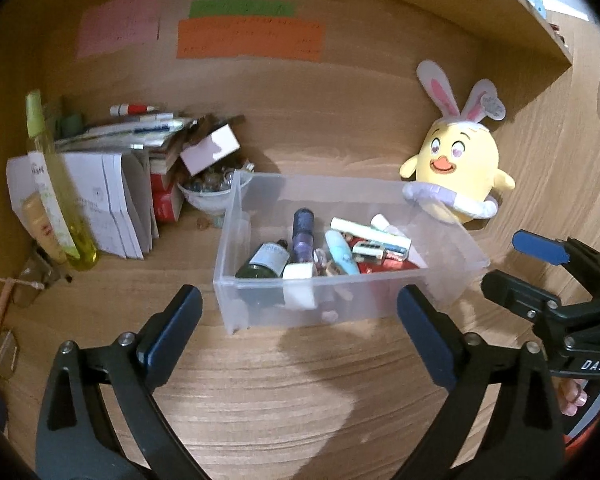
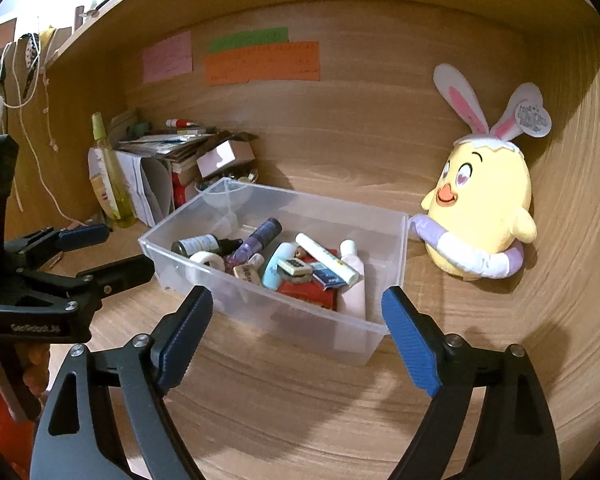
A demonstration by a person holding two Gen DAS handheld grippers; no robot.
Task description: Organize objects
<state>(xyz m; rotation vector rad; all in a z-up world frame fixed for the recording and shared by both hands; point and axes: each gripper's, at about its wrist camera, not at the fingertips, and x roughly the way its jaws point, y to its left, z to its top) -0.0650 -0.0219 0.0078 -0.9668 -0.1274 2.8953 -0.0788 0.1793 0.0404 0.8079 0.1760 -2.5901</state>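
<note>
A clear plastic bin [image 1: 452, 276] stands on the wooden desk, holding several small items: a dark green bottle [image 1: 264, 262], a purple bottle [image 1: 303, 236], a light blue tube [image 1: 342, 254] and a white tube [image 2: 327, 258]. It also shows in the right wrist view [image 2: 296, 320]. My left gripper [image 1: 300, 300] is open and empty, just in front of the bin. My right gripper [image 2: 298, 304] is open and empty at the bin's near wall; it also shows in the left wrist view [image 1: 512, 264], right of the bin.
A yellow chick plush with bunny ears [image 1: 456, 168] leans on the back wall right of the bin. At the left stand a yellow-green spray bottle [image 1: 56, 196], stacked papers [image 1: 112, 204], a small open box [image 1: 212, 148] and a bowl of marbles [image 1: 208, 192]. Coloured notes [image 1: 248, 38] hang on the wall.
</note>
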